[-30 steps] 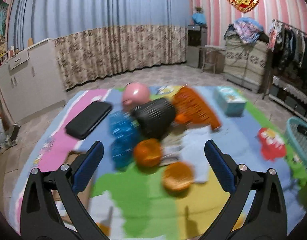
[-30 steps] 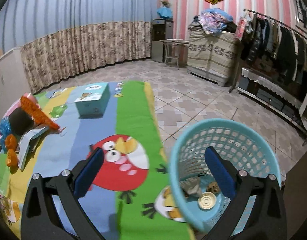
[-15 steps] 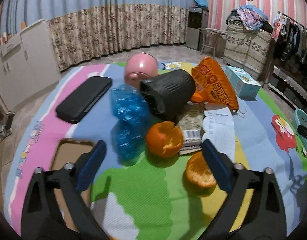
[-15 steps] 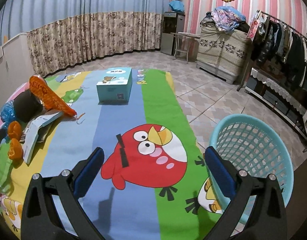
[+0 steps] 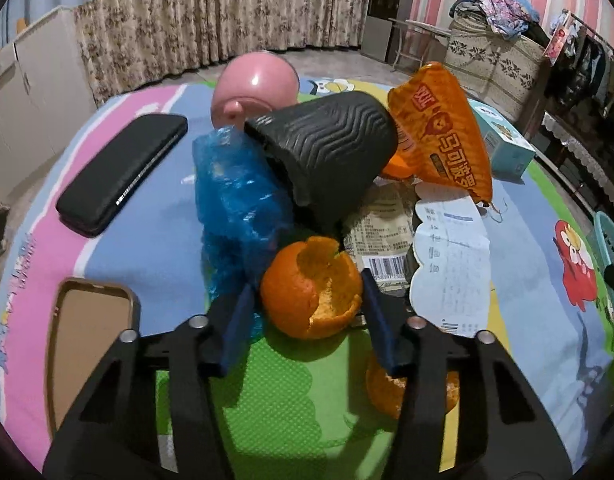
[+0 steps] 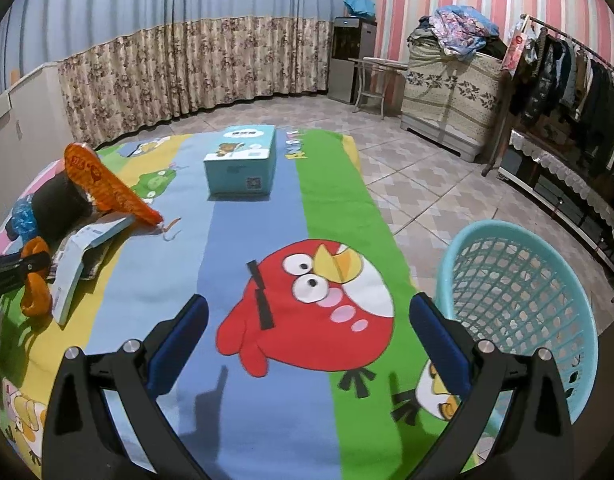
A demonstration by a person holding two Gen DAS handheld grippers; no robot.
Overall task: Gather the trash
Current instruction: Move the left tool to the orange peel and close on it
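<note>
A hollow orange peel [image 5: 303, 292] lies on the cartoon play mat [image 5: 267, 400] at the front of a trash pile. My left gripper [image 5: 306, 286] straddles it, and its jaws are closing with the peel between the blue pads, which stand right at its sides. A second peel [image 5: 377, 390] lies under the right finger, partly hidden. In the pile behind are a blue plastic bag [image 5: 235, 200], an orange snack bag [image 5: 439, 132] and a printed paper slip [image 5: 447, 260]. My right gripper [image 6: 307, 304] hovers open over the red bird print, with nothing between its fingers. The teal basket [image 6: 519, 292] stands to its right.
A black ribbed object [image 5: 327, 148] and a pink ball-shaped toy [image 5: 255, 84] sit in the pile. A black case [image 5: 123, 172] and a brown phone case [image 5: 87, 332] lie to the left. A light blue box [image 6: 243, 164] rests further back. Tiled floor surrounds the mat.
The left gripper has come down and forward to the front orange peel, and its jaws have narrowed around it. The right gripper has swung away from above the basket to over the mat.
</note>
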